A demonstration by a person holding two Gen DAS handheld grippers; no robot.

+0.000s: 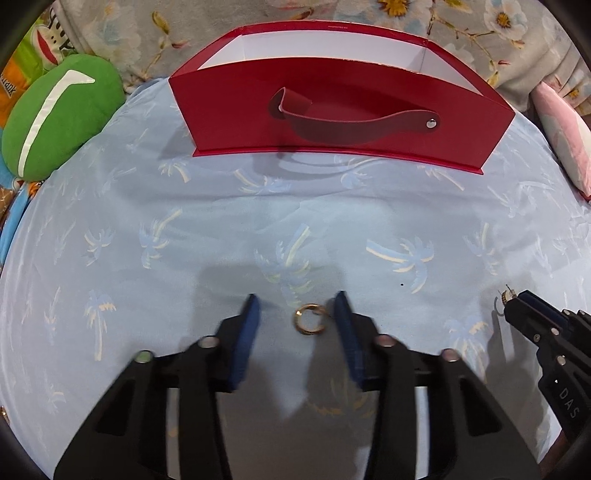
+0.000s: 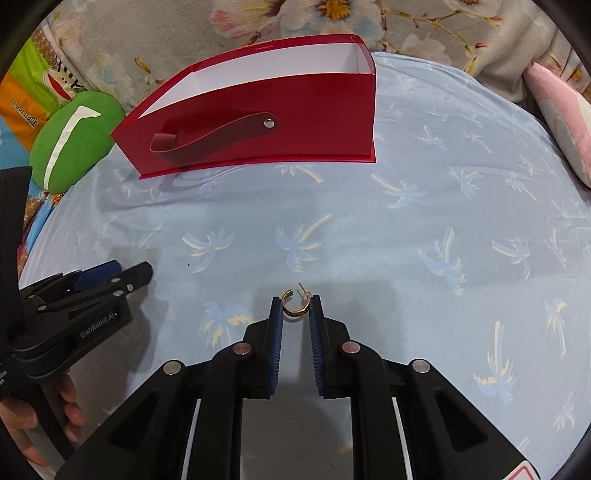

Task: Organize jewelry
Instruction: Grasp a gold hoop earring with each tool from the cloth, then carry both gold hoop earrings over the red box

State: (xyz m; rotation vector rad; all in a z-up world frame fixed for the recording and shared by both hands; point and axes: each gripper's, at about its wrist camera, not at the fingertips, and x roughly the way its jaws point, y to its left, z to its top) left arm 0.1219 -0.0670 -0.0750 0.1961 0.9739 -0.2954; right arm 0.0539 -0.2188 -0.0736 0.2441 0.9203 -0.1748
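Observation:
A small gold hoop earring [image 1: 309, 319] lies flat on the pale blue palm-print cloth [image 1: 184, 229]. My left gripper [image 1: 297, 300] stands over it, open, a blue pad on either side and neither one touching it. My right gripper [image 2: 295, 299] is shut on a second gold hoop earring [image 2: 295, 314], pinched upright between its fingertips with the post sticking up. In the left wrist view that right gripper [image 1: 517, 298] shows at the right edge with its earring [image 1: 506, 295]. An open red box [image 1: 332, 110] with a strap handle and a white inside stands farther back.
A green cushion [image 1: 55, 114] lies at the back left and a pink pillow [image 1: 565, 136] at the back right. A floral blanket [image 2: 332, 22] lies behind the red box [image 2: 258, 110]. A person's hand [image 2: 37, 424] holds the left gripper [image 2: 133, 271].

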